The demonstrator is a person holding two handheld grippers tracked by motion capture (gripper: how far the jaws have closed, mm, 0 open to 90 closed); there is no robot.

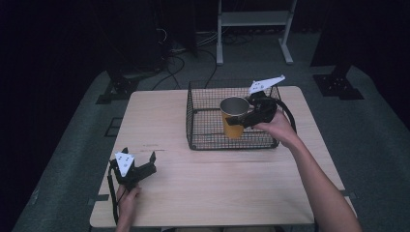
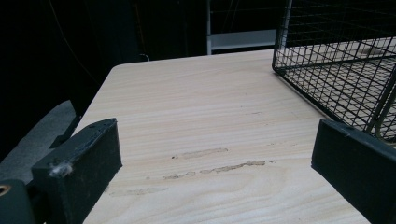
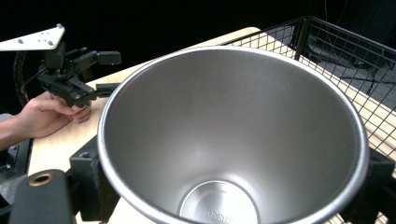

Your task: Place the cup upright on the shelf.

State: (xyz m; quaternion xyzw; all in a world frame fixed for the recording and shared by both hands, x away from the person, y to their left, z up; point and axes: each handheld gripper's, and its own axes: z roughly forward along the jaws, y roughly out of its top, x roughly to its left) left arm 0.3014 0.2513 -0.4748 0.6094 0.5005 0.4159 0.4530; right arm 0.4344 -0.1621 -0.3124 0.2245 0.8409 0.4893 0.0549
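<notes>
A yellow cup [image 1: 232, 128] with a bare steel inside [image 3: 233, 140] hangs upright over the black wire basket [image 1: 193, 125], its mouth above the basket's rim. My right gripper [image 1: 240, 118] is shut on it from the right, one jaw on each side of the cup's wall in the right gripper view [image 3: 231, 196]. My left gripper [image 1: 139, 155] rests on the wooden table [image 1: 217, 183] at the front left. Its jaws stand wide open, with bare wood between them [image 2: 215, 177]. The right gripper view also shows the left gripper [image 3: 109, 73] and the hand that holds it.
The basket [image 2: 336, 60] stands on the far middle of the table, with nothing lying in the part I can see. Dark floor, cables and a white stand's legs [image 1: 254, 34] lie beyond the far edge. Light scuff marks [image 2: 215, 165] streak the wood ahead of the left gripper.
</notes>
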